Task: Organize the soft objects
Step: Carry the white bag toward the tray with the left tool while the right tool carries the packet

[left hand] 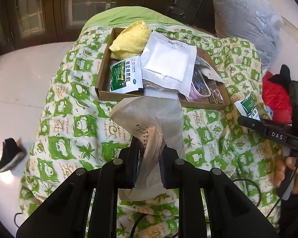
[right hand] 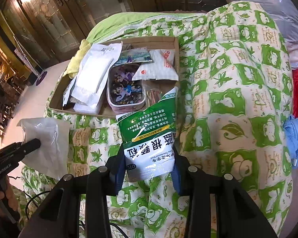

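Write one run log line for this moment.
left gripper: shut on clear pouch | right gripper: shut on green sachet | cardboard tray: partly filled

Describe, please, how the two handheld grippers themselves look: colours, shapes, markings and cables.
Both are matte black plastic with round silver pins on angular linkages and blue finger pads. The right gripper bears white "DAS" lettering and a green light; the left gripper reads "GenRobot.AI". Black cables trail from both.

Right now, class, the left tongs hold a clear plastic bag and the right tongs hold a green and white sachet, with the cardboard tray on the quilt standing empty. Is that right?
Not quite. The cardboard tray is full, not empty: the right wrist view shows a cartoon pouch, white packets and a yellow cloth in it. The left tongs do hold the clear plastic bag, and the right tongs the green and white sachet.
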A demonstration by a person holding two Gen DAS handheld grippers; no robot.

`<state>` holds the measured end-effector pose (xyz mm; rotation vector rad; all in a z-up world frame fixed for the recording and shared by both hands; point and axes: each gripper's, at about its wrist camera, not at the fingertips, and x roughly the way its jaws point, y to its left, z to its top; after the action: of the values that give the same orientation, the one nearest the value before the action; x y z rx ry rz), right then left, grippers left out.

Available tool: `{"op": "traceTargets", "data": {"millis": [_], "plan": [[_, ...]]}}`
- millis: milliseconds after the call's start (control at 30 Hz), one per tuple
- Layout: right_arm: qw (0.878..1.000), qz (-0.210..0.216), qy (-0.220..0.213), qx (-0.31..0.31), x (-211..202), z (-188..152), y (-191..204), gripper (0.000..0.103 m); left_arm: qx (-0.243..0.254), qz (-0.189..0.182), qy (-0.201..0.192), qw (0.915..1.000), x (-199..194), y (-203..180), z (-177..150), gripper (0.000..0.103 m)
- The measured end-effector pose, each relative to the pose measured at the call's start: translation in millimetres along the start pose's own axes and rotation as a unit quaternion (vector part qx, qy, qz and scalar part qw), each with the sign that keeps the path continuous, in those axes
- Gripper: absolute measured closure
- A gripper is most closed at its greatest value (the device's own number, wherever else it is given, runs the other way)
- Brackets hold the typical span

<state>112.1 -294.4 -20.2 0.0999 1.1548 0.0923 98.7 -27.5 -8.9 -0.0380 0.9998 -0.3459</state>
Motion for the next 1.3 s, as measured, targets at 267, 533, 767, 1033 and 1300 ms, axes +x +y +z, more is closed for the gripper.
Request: {"op": "traceTargets", "data": {"millis": [267,533,767,1033,1300], "plan": [[1.0,-0.005,-0.003,-0.006,1,1,2,0.064,0.019,0.019,-0.005,0.9996,-1,-8,5,0.086],[1.0,-0.008,-0.007,-0.007,2,5,1,0.064,0.033,0.032,-0.014,0.9989,-3,-14,14,0.086],[1.0,-0.012,-0.01,-0.014,4,12,4,0.064,0.024,0.021,-0.022,0.9992,-6,-11,27,0.086],[1.0,-0.015,-0.011,-0.017,8,15,6,0.064,0.013,0.013,-0.029,0.9994,-8,-5,36,0.086],[1.0,-0.016,-0.011,-0.017,10,18,5,0.064,0.016,0.009,-0.032,0.9993,-7,-9,44,0.086]]}}
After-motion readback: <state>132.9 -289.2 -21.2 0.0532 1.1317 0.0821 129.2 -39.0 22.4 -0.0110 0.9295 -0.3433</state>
